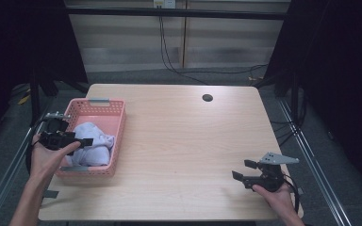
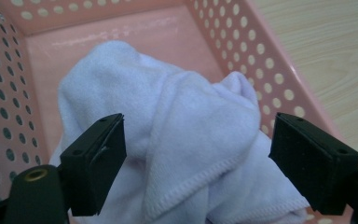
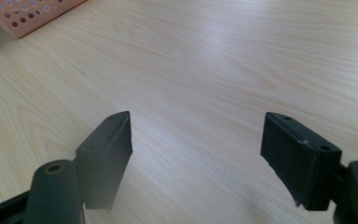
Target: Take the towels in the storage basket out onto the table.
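A basket sits at the table's left edge, a towel inside it (bunched toward the near end). The right gripper hovers at the near right corner.

pale wood table (round hole), grey floor, dark surroundings

Lab recording booth — black curtains, metal frame rails, trailing wall cables, bare table.

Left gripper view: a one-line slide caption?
Open left gripper poised over a crumpled white terry towel lying in a perforated pink plastic basket.
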`<control>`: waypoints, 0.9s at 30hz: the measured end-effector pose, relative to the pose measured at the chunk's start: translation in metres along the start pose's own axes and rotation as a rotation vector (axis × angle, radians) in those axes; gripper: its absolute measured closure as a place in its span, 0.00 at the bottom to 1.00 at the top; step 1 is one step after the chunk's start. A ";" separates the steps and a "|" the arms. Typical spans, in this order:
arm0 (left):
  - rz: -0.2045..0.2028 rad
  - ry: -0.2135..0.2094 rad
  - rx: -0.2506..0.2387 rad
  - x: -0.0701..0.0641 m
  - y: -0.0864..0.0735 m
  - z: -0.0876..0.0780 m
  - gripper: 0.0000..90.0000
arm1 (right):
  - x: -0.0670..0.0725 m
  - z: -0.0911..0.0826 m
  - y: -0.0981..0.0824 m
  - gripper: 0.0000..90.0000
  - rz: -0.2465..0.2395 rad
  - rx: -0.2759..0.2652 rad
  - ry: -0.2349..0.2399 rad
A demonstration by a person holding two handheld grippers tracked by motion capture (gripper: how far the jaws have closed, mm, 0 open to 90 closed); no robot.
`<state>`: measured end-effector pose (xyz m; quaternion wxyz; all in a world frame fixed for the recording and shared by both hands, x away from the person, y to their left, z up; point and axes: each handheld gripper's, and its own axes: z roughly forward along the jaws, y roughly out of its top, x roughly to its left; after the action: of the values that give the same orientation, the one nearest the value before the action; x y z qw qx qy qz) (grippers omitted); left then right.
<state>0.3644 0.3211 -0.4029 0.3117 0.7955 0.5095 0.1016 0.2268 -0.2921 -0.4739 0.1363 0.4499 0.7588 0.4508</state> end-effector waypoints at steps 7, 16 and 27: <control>0.003 0.005 0.089 -0.001 0.006 0.021 0.17 | 0.000 0.000 0.000 0.28 -0.003 -0.001 0.003; 0.037 0.086 0.190 -0.009 0.010 0.040 0.08 | 0.000 0.002 0.001 0.28 -0.009 0.014 0.004; -0.038 0.067 0.258 0.003 0.007 0.050 0.00 | 0.001 0.004 0.001 0.29 -0.012 0.024 0.016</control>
<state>0.3955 0.3017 -0.4385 0.1915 0.8155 0.5433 0.0557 0.2290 -0.2895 -0.4752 0.1275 0.4435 0.7678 0.4444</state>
